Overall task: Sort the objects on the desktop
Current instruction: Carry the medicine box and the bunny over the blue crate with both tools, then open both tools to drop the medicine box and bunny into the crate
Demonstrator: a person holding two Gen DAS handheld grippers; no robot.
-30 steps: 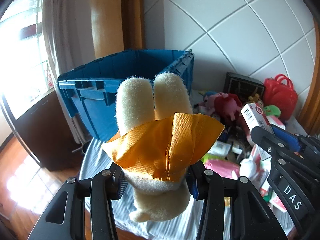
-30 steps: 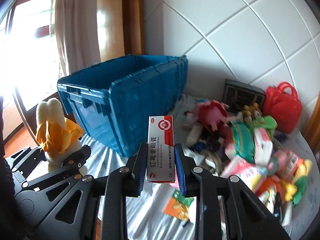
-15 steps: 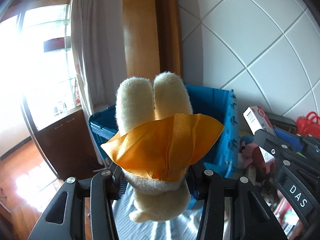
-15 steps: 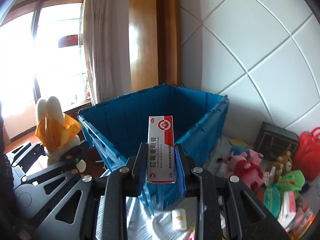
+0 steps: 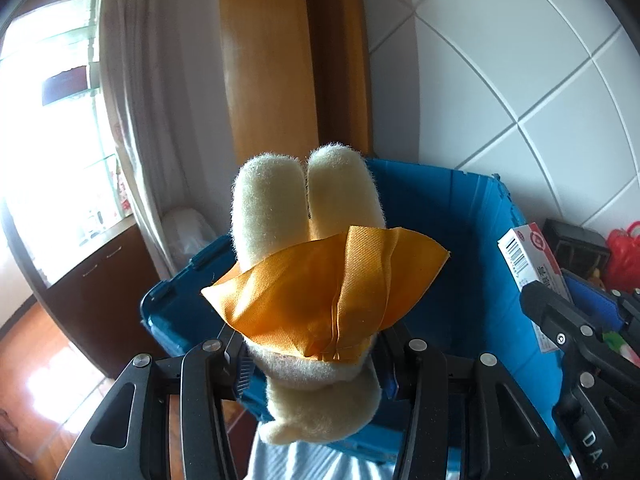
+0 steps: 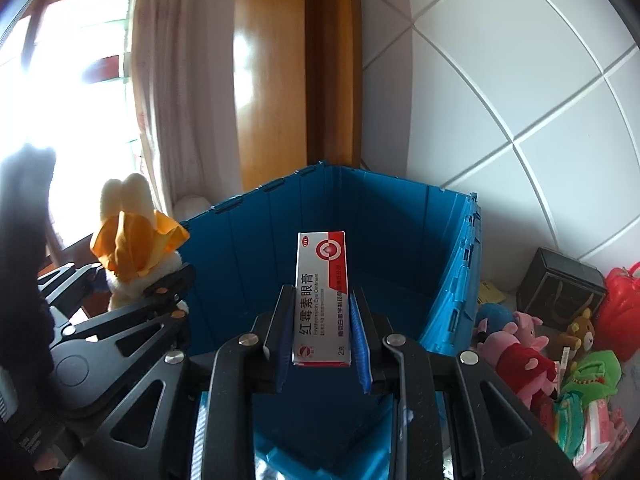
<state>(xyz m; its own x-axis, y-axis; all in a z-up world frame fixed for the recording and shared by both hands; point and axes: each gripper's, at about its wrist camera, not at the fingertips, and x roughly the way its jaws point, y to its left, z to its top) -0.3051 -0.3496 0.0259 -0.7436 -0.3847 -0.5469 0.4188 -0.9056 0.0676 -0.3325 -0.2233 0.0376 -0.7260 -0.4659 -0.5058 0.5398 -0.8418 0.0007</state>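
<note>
my left gripper (image 5: 316, 364) has its jaws clamped on a cream plush rabbit (image 5: 316, 280), squeezing its body just under an orange cloth (image 5: 328, 300) wrapped round it, the two ears standing upright. my right gripper (image 6: 322, 344) has its jaws pressed against both long sides of a red and white ointment box (image 6: 322, 300), held upright with the printed face toward the camera. both loads hang above a blue crate (image 6: 380, 240): the box sits over its open interior, and the rabbit is over the near left rim. in the right view the rabbit shows off to the left, well apart from the box. right of the crate a heap of things lies on the worktop (image 6: 632, 396): a pink pig toy (image 6: 516, 352), a green plush (image 6: 592, 376), a small brown bear (image 6: 580, 332), a red plastic bag (image 6: 622, 304) and a black box (image 6: 560, 284) against the white tiled wall (image 6: 520, 80). a pale curtain (image 6: 176, 80) and a bright window (image 6: 60, 100) are behind to the left.
</note>
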